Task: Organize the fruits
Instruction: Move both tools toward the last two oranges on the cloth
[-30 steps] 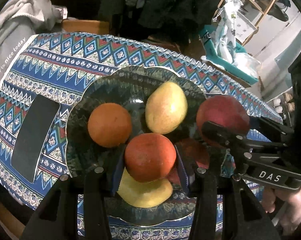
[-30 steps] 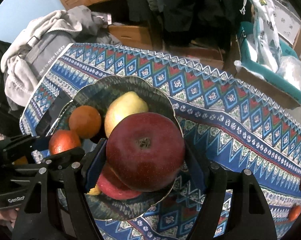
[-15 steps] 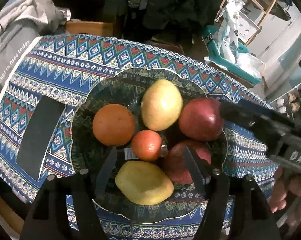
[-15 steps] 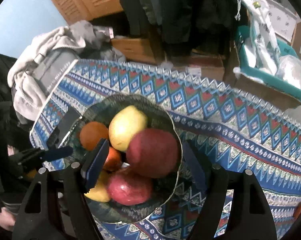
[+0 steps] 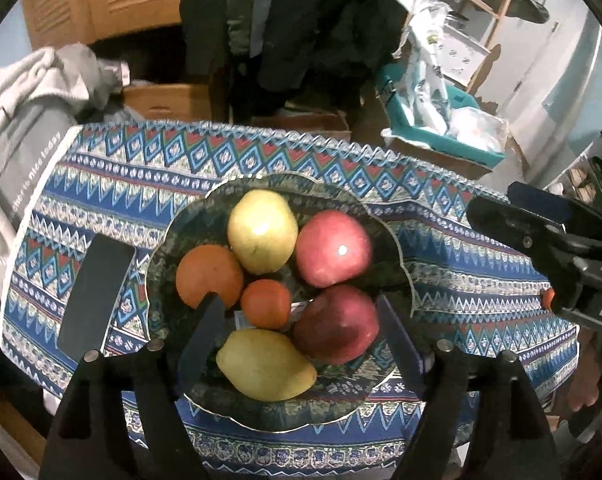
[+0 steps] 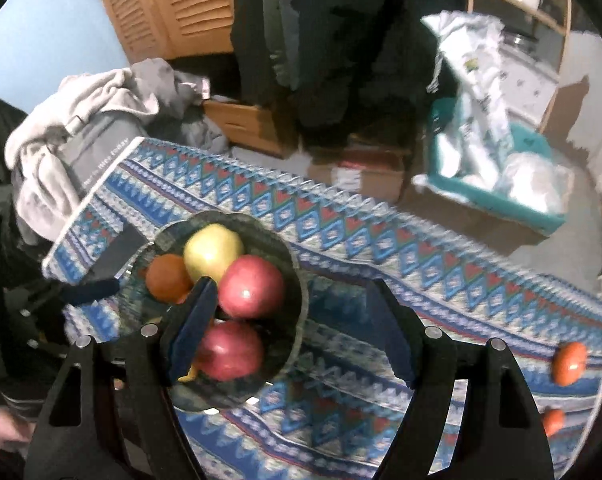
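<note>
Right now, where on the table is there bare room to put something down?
Bare cloth runs between the plate and the two small oranges at the right end. The plate itself is crowded with six fruits, and a dark flat slab fills its left side.

Louvered wooden doors [image 6: 173, 4], pale blue wall [image 6: 53, 28]

A dark green plate [image 5: 397, 240] on a blue patterned tablecloth [image 5: 141, 168] holds six fruits touching in a cluster: two yellow pears [image 5: 263, 236], two red apples [image 5: 333, 252], an orange [image 5: 209, 276] and a small tangerine [image 5: 265, 304]. The left gripper [image 5: 301, 344] hangs above them, its jaws just opened wider and empty. A black phone [image 5: 95, 292] lies left of the plate. The right gripper [image 5: 541, 240] shows at the right edge.
</note>
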`<move>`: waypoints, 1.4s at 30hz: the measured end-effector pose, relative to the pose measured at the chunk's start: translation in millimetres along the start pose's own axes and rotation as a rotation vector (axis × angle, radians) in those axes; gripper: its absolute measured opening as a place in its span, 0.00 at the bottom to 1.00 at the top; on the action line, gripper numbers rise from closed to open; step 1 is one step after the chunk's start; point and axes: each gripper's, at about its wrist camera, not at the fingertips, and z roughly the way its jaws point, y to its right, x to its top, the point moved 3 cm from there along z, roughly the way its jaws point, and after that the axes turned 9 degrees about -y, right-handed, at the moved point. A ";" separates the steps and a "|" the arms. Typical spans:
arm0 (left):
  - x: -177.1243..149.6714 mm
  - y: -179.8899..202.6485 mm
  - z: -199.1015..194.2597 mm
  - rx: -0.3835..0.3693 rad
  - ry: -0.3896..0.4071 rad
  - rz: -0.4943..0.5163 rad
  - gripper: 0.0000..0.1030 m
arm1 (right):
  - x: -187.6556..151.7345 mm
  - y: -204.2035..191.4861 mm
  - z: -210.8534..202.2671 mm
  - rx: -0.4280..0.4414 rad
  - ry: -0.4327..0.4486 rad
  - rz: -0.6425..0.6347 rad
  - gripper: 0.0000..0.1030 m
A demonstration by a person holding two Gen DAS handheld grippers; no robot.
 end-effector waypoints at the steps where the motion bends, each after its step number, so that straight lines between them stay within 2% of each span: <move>1: 0.4 1.4 -2.1 0.002 0.005 0.006 0.78 | -1.7 1.8 -4.2 -0.010 0.004 -0.005 0.75; 12: -1.5 38.4 -26.0 0.002 0.048 0.099 0.79 | -26.4 31.3 -44.4 -0.050 0.029 0.034 0.75; 20: -4.7 67.8 -28.9 0.007 0.048 0.164 0.79 | -46.9 58.2 -64.5 -0.096 0.033 0.067 0.76; 42: -15.2 161.3 -31.8 0.019 0.052 0.339 0.79 | -108.2 136.7 -96.1 -0.156 0.037 0.191 0.79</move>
